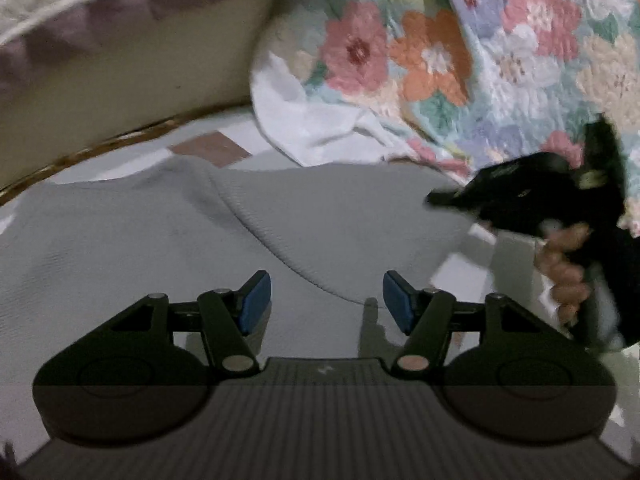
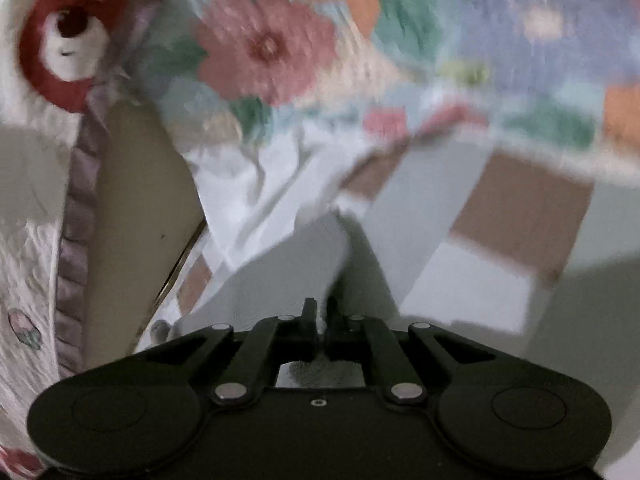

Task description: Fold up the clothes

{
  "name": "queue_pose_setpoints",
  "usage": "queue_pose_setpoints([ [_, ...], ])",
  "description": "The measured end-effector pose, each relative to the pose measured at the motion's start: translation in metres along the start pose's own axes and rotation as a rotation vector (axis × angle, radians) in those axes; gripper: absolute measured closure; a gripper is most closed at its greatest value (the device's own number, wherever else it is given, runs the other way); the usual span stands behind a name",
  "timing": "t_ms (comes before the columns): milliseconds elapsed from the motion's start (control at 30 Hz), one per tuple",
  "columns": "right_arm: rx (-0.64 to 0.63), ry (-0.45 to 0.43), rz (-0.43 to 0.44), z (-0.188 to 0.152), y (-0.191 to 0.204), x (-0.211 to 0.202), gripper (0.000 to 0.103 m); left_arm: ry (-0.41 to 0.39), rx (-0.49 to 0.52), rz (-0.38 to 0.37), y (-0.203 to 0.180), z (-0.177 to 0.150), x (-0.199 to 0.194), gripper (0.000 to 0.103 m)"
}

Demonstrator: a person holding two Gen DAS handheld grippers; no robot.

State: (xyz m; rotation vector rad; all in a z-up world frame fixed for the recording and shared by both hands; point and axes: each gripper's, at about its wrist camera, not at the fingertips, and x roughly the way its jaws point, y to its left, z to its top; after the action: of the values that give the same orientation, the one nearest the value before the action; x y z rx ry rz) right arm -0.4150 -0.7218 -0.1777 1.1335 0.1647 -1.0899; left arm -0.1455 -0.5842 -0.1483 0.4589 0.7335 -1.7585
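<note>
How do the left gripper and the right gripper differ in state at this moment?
The left gripper is open, its blue pads apart and empty; the right gripper is shut on the grey garment. The left hovers above the garment's edge; the right pinches a raised fold. Both point down at the same garment.

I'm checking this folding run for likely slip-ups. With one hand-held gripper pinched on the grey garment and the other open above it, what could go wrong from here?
1. The right hand-held gripper pinches only a thin edge of the grey garment; it may slip out when pulled.
2. The left hand-held gripper is open and holds nothing, so a one-sided pull could skew the fold.
3. The white cloth and floral quilt lie close behind and might get dragged along.
</note>
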Motion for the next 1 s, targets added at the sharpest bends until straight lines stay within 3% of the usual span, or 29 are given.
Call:
queue_pose_setpoints([
  [67,-0.023,-0.017,-0.008,0.008,-0.005,-0.007,0.098,0.027,0.045,-0.012,-0.003,0.002,0.009,0.041],
  [167,-0.123,0.037,-0.062,0.012,0.001,0.000,0.098,0.102,0.037,-0.042,-0.001,-0.004,0.020,0.041],
  [267,-0.191,0.055,-0.074,0.011,0.008,0.004,0.098,0.089,0.022,-0.044,0.001,-0.011,0.021,0.041],
  [400,-0.189,0.023,-0.039,0.013,0.015,-0.003,0.098,0.104,-0.010,-0.037,0.004,-0.005,0.020,0.040],
  [533,-0.219,-0.009,0.042,0.008,0.046,-0.018,0.098,-0.014,-0.078,-0.044,0.030,0.001,-0.018,0.040],
  [600,-0.304,-0.018,0.109,-0.003,0.079,-0.029,0.098,-0.048,-0.137,0.020,0.053,0.001,-0.039,0.040],
  [667,-0.435,-0.047,0.157,-0.022,0.120,-0.047,0.098,-0.052,-0.175,0.163,0.077,-0.001,-0.058,0.040],
  [767,-0.779,-0.055,0.205,-0.083,0.178,-0.086,0.098,-0.041,-0.171,0.389,0.100,-0.008,-0.086,0.040],
  [800,-0.962,-0.045,0.222,-0.112,0.193,-0.095,0.097,-0.053,-0.185,0.411,0.108,-0.014,-0.098,0.040],
  [900,-1.345,0.127,0.293,-0.200,0.202,-0.087,0.097,-0.068,-0.302,0.377,0.129,-0.034,-0.120,0.040],
  [1000,-1.519,0.269,0.299,-0.255,0.188,-0.076,0.090,-0.098,-0.344,0.347,0.128,-0.048,-0.131,0.040],
])
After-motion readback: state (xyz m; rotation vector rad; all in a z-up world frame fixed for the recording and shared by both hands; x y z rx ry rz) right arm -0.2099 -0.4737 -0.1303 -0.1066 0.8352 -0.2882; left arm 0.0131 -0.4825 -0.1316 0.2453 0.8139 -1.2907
